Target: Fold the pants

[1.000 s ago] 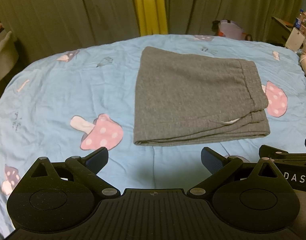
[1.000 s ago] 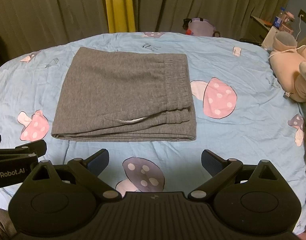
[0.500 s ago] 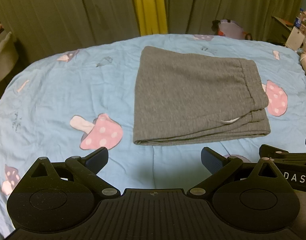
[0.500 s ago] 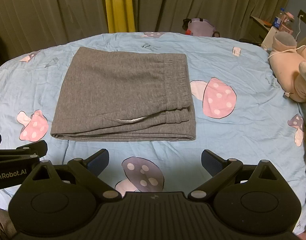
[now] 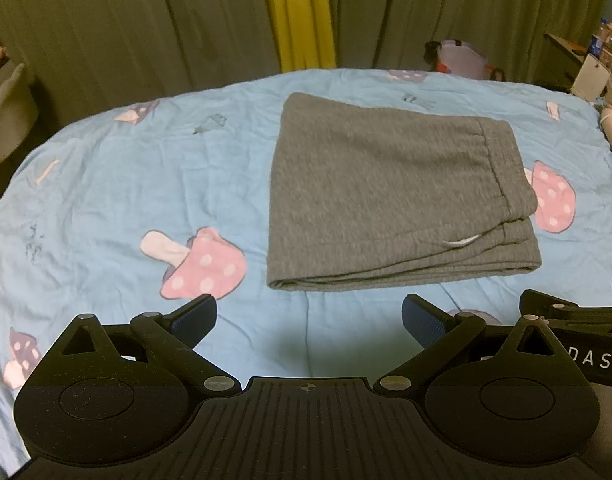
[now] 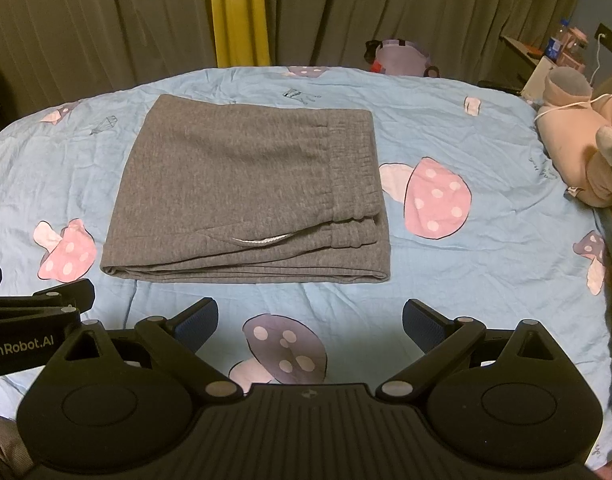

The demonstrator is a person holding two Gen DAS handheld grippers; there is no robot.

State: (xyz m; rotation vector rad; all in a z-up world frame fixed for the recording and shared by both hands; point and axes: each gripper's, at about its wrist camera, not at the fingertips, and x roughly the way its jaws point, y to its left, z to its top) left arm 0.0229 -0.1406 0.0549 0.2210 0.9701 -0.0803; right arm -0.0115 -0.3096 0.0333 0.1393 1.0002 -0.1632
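Both my grippers hang low and near, well short of the cloth. My left gripper (image 5: 309,316) has its jaws spread wide with nothing between them, and my right gripper (image 6: 310,318) is the same: wide apart, empty, over a purple mushroom print (image 6: 281,350) on the sheet (image 6: 486,280). In each view the other tool's edge shows at the side, so the two sit just beside each other.

Past the fingertips lie the pants (image 6: 245,192), a grey folded rectangle flat on the blue sheet, apart from both tools. The near edge shows several stacked layers, the waistband sits on the right side, and a white drawstring (image 6: 259,241) peeks from under the top layer near the front. A pink mushroom print (image 6: 436,198) lies just to the right of the bundle.

Almost nothing has changed over the last second: the pants lie in the same shape and place, and my jaws are as wide as they were, with only a slight drift of view. I take that to mean the folding is done or nearly so, and I am holding back from the stack.

Far off, curtains (image 6: 346,8) close the back, with a yellow strip (image 6: 235,12) left of centre, and a plush toy (image 6: 578,148) rests at the far right.
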